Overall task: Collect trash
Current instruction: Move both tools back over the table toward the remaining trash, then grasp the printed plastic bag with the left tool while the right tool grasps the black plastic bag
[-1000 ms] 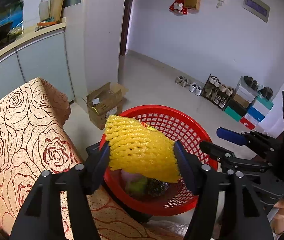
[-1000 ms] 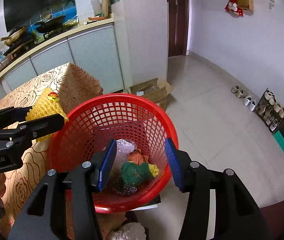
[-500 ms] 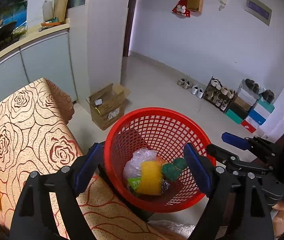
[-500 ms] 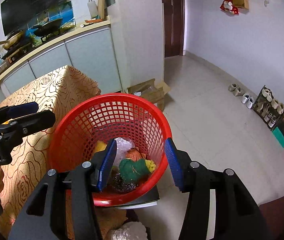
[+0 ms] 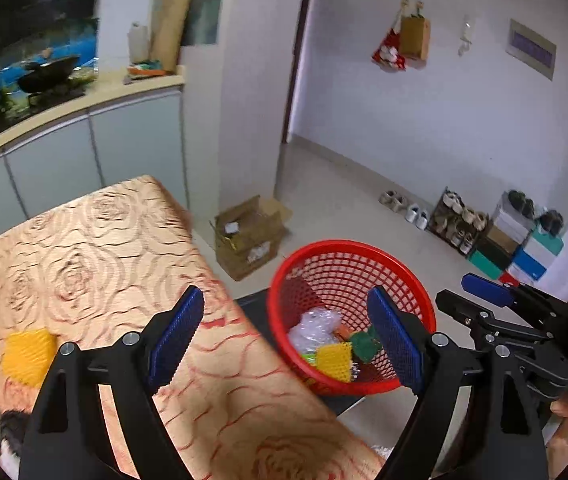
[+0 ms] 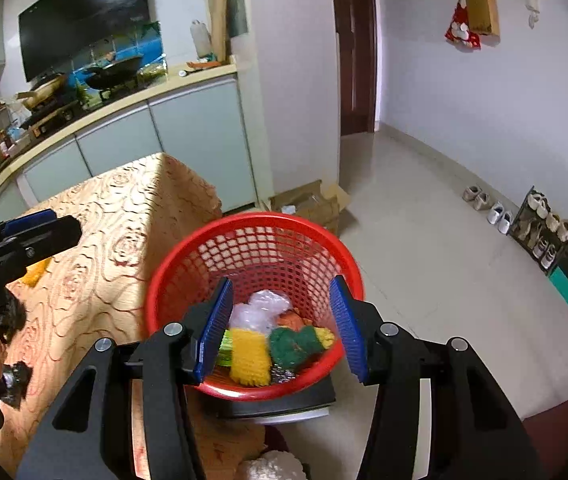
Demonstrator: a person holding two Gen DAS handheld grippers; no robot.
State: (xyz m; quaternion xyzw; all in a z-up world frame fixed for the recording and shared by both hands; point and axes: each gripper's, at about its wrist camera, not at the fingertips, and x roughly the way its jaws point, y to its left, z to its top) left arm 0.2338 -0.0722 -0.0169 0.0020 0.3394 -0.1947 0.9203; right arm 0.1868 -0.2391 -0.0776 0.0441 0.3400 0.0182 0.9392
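Observation:
A red mesh basket stands beside the table's end. It holds a yellow foam net, a clear plastic wrap, a green scrap and other trash. My left gripper is open and empty over the table's edge, left of the basket. My right gripper is open and empty just above the basket's near rim. Another yellow foam net lies on the table at the left.
The table has a gold rose-patterned cloth. Dark trash lies near its front left. An open cardboard box sits on the floor behind the basket. Shoes and a shoe rack line the far wall. Kitchen cabinets stand behind the table.
My left gripper opened and dropped the yellow foam net into the basket, then swung left over the table. My right gripper stayed open above the basket.

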